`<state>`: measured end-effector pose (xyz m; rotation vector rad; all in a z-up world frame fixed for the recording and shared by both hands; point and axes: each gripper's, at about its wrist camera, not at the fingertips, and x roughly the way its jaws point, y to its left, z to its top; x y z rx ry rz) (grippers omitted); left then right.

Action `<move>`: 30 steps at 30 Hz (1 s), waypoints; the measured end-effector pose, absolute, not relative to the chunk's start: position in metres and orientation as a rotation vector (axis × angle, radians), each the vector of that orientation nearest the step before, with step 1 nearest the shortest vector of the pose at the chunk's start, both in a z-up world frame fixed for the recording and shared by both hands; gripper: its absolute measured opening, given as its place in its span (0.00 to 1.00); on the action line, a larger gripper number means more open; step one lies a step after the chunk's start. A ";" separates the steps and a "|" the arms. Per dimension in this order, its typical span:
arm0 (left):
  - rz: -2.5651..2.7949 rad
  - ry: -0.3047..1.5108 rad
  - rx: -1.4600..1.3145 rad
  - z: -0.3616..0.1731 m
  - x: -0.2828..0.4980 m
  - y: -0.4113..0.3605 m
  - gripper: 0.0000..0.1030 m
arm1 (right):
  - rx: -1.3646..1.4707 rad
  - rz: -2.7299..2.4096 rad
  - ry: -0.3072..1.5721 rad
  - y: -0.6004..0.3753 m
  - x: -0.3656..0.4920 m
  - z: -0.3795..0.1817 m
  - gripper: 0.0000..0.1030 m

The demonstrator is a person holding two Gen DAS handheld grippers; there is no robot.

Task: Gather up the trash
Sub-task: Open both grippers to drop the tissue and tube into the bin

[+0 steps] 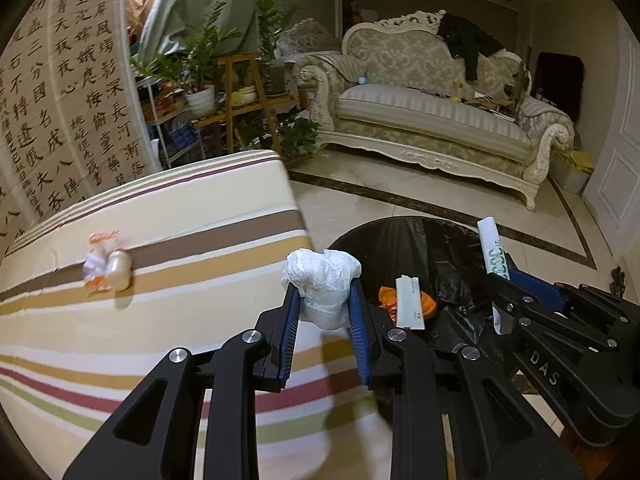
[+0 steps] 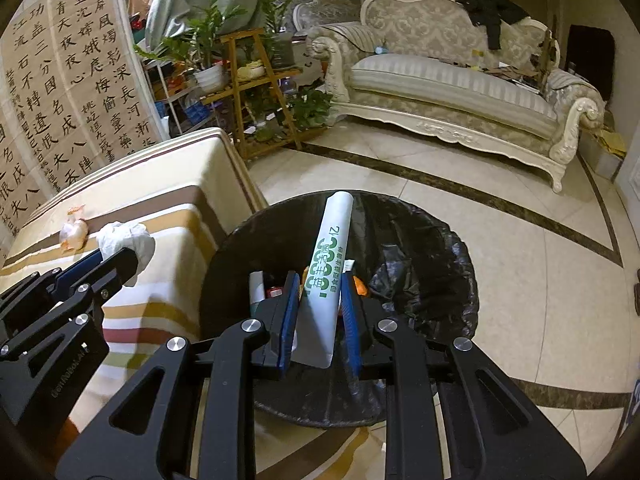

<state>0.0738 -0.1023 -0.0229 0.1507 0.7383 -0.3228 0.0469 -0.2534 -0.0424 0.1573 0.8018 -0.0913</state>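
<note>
My left gripper [image 1: 323,294] is shut on a crumpled white tissue wad [image 1: 325,280], held at the table's right edge beside the bin. My right gripper [image 2: 320,288] is shut on a white tube with green print [image 2: 330,256], which stands up between the blue pads over the open bin. The round trash bin [image 2: 420,240] has a black liner and holds orange scraps and a white stick pack [image 1: 410,302]. An orange-and-white candy wrapper [image 1: 105,264] lies on the striped tablecloth [image 1: 180,320] to the left. In the right wrist view the left gripper [image 2: 116,254] with its tissue [image 2: 126,240] shows at left.
A cream sofa [image 1: 432,120] stands across the tiled floor [image 1: 400,188]. A wooden plant stand with potted plants [image 1: 240,92] sits behind the table. A calligraphy screen [image 1: 60,100] lines the left. A white door [image 1: 616,168] is at right.
</note>
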 end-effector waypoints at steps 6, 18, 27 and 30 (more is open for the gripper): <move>-0.334 0.751 0.174 -0.030 0.082 -0.120 0.25 | 0.174 -0.109 0.812 -0.266 0.054 -0.049 0.21; -0.323 0.755 0.183 -0.035 0.084 -0.125 0.58 | 0.196 -0.141 0.805 -0.277 0.052 -0.054 0.40; -0.289 0.740 0.165 -0.028 0.086 -0.113 0.70 | 0.195 -0.158 0.796 -0.277 0.052 -0.050 0.53; -0.274 0.734 0.158 -0.026 0.086 -0.107 0.72 | 0.189 -0.159 0.791 -0.277 0.050 -0.049 0.57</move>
